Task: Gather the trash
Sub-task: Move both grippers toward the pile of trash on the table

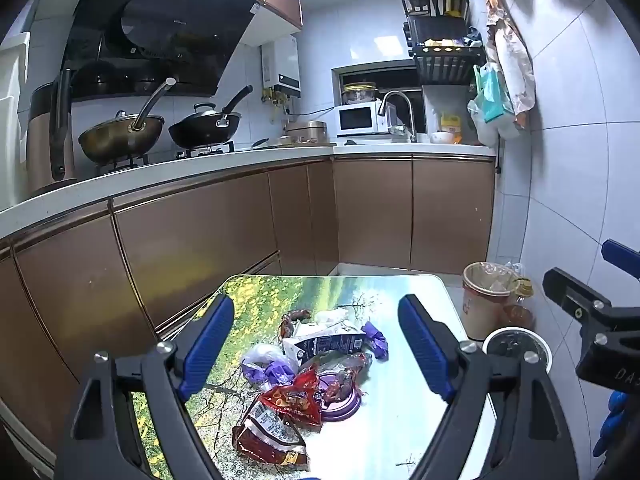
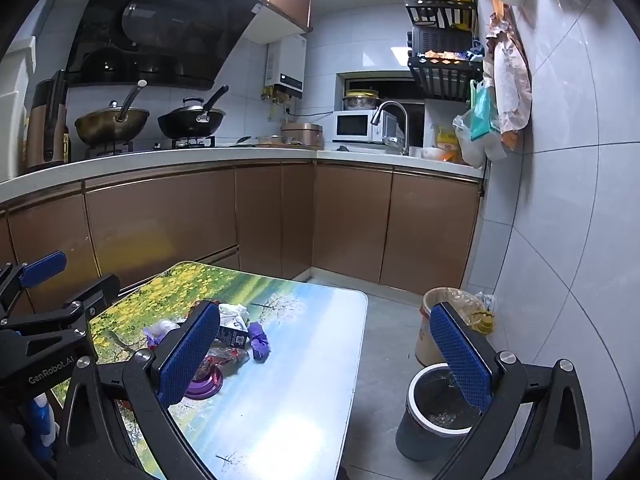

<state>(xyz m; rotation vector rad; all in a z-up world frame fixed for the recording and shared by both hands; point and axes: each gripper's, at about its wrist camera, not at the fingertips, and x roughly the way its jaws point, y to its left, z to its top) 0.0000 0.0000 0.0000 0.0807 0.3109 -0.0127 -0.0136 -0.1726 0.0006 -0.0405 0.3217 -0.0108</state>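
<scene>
A heap of trash lies on the landscape-print table [image 1: 400, 420]: red snack bags [image 1: 294, 400], a dark carton [image 1: 324, 342], crumpled purple wrappers [image 1: 376, 340] and a purple dish [image 1: 340, 404]. My left gripper [image 1: 316, 304] hovers over the heap, open, with nothing between its blue pads. In the right wrist view the carton [image 2: 234, 330] and purple wrapper [image 2: 258, 340] lie just past the left pad. My right gripper [image 2: 324, 308] is open and empty, above the table's right part and the floor. A grey bin [image 2: 416, 384] stands on the floor beside the table.
A beige lined bin [image 2: 426, 336] stands behind the grey one by the tiled wall. Brown cabinets [image 2: 352, 220] and a countertop with woks and a microwave run behind the table. Each gripper shows at the other view's edge, held by blue-gloved hands [image 1: 612, 420].
</scene>
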